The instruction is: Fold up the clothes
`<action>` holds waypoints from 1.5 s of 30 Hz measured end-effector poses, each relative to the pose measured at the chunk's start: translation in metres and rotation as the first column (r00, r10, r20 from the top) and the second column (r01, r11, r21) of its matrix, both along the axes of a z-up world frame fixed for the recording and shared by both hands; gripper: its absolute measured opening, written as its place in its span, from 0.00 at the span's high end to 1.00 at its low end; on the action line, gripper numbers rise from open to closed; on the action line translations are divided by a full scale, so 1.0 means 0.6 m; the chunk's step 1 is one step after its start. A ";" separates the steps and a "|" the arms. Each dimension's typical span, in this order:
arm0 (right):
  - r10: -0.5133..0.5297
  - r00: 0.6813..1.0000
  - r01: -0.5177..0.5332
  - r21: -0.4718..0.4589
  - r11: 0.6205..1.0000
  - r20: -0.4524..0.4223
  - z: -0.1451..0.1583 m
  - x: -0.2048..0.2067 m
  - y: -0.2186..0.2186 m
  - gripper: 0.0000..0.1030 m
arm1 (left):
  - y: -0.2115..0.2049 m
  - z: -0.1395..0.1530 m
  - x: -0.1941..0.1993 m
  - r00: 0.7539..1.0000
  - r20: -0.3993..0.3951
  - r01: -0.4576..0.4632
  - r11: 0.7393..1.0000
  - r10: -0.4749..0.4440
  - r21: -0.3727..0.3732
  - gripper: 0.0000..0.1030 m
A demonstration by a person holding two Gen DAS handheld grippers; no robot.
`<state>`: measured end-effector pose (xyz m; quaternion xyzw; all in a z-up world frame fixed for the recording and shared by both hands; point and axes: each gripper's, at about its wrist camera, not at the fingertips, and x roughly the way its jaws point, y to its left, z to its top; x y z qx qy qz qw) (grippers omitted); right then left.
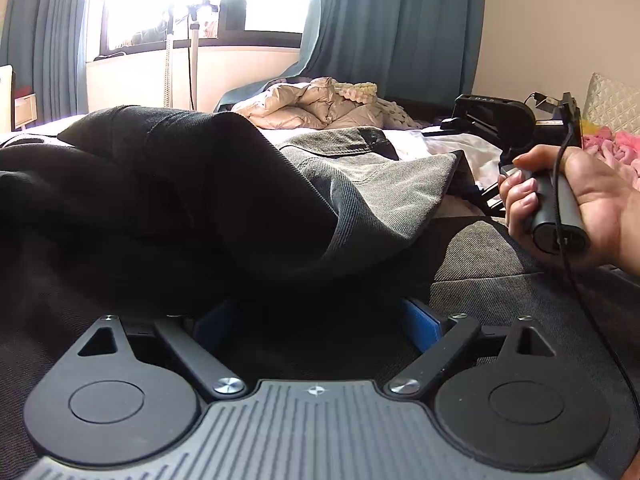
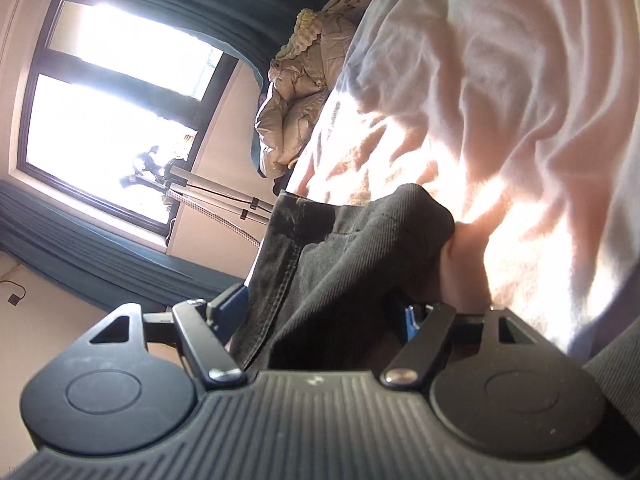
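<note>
A dark grey twill garment (image 1: pixel 380 192) lies on the bed, with a thick black fold (image 1: pixel 160 200) heaped over it in front of my left gripper (image 1: pixel 318 316). That gripper's blue pads (image 1: pixel 420 320) stand wide apart, and the heap rests loosely between and over them. At the right, a hand (image 1: pixel 592 208) holds my right gripper (image 1: pixel 486 200) at a raised corner of the grey cloth. In the right wrist view, rolled onto its side, the grey garment (image 2: pixel 340 264) fills the gap in my right gripper (image 2: pixel 320 312), pinched between both pads.
A white sheet (image 2: pixel 480 80) covers the bed beyond the garment. A beige puffer jacket (image 1: pixel 304 104) lies at the far edge, below teal curtains (image 1: pixel 380 28) and a bright window. A pink fluffy blanket (image 1: pixel 612 148) and a quilted pillow (image 1: pixel 612 100) lie at the right.
</note>
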<state>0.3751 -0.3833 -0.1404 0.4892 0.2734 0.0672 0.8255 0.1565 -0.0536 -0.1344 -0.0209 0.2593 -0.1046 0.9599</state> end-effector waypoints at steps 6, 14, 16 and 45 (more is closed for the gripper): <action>-0.116 0.993 0.107 -0.289 0.951 -0.013 0.062 0.070 0.006 0.96 | 0.012 0.026 -0.013 1.000 0.004 -0.002 0.997 0.002 -0.078 0.10; -0.370 0.877 0.475 -0.442 0.760 0.306 0.210 -0.015 -0.172 0.95 | -0.029 0.053 -0.060 0.982 0.120 0.150 0.987 -0.143 -0.053 0.10; -0.389 0.891 0.455 -0.460 0.763 0.236 0.160 -0.047 -0.216 0.95 | -0.036 0.048 -0.060 0.981 0.116 0.160 0.987 -0.154 -0.037 0.10; -0.370 0.926 0.297 -0.461 0.836 -0.076 0.056 -0.301 -0.222 0.54 | -0.023 0.012 -0.013 0.995 -0.012 0.095 0.995 -0.095 -0.023 0.10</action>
